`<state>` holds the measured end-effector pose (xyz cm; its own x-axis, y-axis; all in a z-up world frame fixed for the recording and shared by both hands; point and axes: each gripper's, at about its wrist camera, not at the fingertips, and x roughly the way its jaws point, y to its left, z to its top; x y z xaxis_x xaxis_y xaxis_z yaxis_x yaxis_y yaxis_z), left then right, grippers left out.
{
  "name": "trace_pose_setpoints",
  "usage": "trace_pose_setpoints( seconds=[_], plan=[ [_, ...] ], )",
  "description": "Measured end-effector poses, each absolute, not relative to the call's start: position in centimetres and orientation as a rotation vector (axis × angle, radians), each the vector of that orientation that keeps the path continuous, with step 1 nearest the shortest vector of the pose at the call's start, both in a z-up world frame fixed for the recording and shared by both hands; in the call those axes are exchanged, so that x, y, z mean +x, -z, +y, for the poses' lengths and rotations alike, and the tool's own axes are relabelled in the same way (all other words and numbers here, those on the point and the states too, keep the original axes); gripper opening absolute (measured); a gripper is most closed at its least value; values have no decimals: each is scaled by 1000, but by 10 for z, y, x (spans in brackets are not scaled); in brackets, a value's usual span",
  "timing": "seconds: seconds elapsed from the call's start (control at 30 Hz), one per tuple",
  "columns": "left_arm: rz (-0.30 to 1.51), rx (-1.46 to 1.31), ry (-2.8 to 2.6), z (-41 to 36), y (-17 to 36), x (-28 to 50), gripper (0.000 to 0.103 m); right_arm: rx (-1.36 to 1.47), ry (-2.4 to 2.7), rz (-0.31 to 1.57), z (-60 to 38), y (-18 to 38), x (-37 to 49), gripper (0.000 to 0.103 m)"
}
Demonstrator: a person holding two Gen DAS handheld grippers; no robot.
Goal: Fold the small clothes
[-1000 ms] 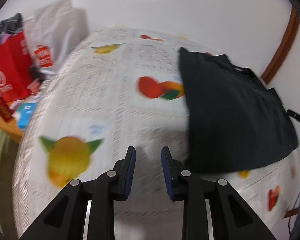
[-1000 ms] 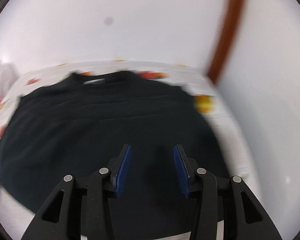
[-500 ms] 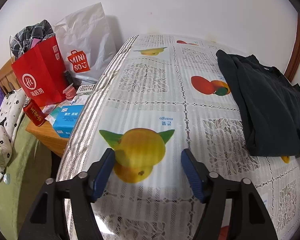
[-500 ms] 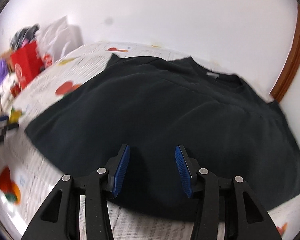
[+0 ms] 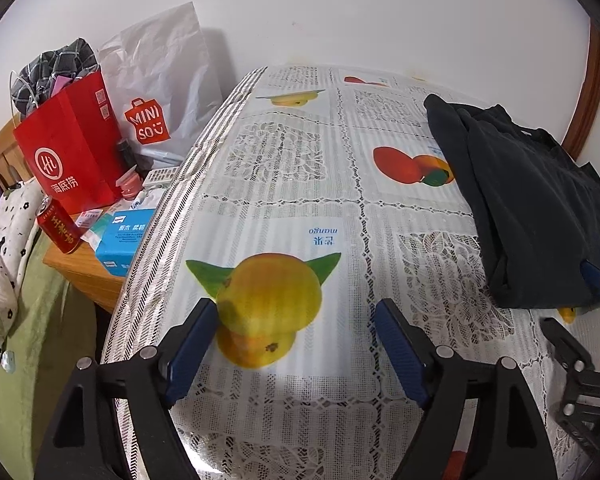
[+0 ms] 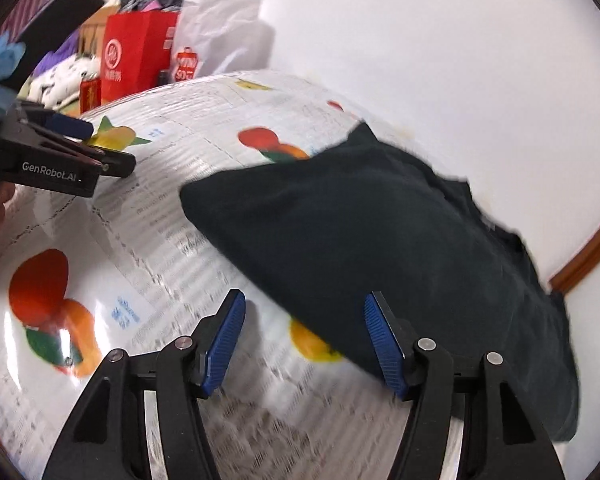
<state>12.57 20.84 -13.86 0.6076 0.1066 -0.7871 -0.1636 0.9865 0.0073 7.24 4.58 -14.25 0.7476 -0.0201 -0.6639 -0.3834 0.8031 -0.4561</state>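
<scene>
A dark folded garment (image 5: 532,200) lies on the right side of the fruit-print tablecloth (image 5: 284,192); it also shows in the right wrist view (image 6: 400,248). My left gripper (image 5: 296,340) is open and empty, low over the mango print, well left of the garment. My right gripper (image 6: 304,336) is open and empty at the garment's near edge, with its right finger against the fabric. The right gripper also shows at the right edge of the left wrist view (image 5: 580,320), and the left gripper shows in the right wrist view (image 6: 72,144).
Beside the table's left edge stands a wooden side table (image 5: 84,268) with a red paper bag (image 5: 68,152), a white Miniso bag (image 5: 160,92), a red can (image 5: 58,228) and a blue box (image 5: 122,240). A white wall (image 5: 340,12) runs behind.
My left gripper opened wide and swung left off the garment to the mango print. My right gripper opened wider and drew back and left to the garment's near edge.
</scene>
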Motion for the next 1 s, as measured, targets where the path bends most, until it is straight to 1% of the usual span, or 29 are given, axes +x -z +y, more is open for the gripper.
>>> trace_pose_setpoints(
  seconds=[0.2, 0.37, 0.4, 0.43, 0.47, 0.53, 0.57, 0.6, 0.63, 0.83, 1.0],
  plan=[
    [906, -67, -154, 208, 139, 126, 83, -750, -139, 642, 71, 150, 88, 60],
    [908, -69, -149, 206, 141, 126, 84, -695, -118, 657, 75, 150, 108, 58],
    [908, -69, -149, 206, 141, 126, 84, -668, -131, 675, 75, 149, 111, 53],
    [908, -69, -148, 206, 141, 126, 84, -658, -146, 686, 75, 149, 112, 43],
    [908, -70, -148, 206, 140, 126, 85, -664, -146, 685, 78, 151, 112, 40],
    [909, -70, -144, 206, 141, 126, 86, -714, -104, 675, 84, 156, 111, 25],
    [910, -69, -143, 206, 141, 126, 86, -727, -94, 671, 85, 157, 111, 24],
    [910, -69, -142, 206, 140, 127, 87, -722, -89, 666, 85, 156, 111, 18],
    [910, -69, -142, 205, 141, 126, 87, -701, -94, 670, 84, 153, 112, 16],
    [910, -69, -143, 204, 141, 126, 88, -445, -137, 730, 61, 117, 123, 14],
    [910, -71, -144, 205, 141, 127, 88, -384, -155, 712, 59, 102, 124, 14]
  ],
)
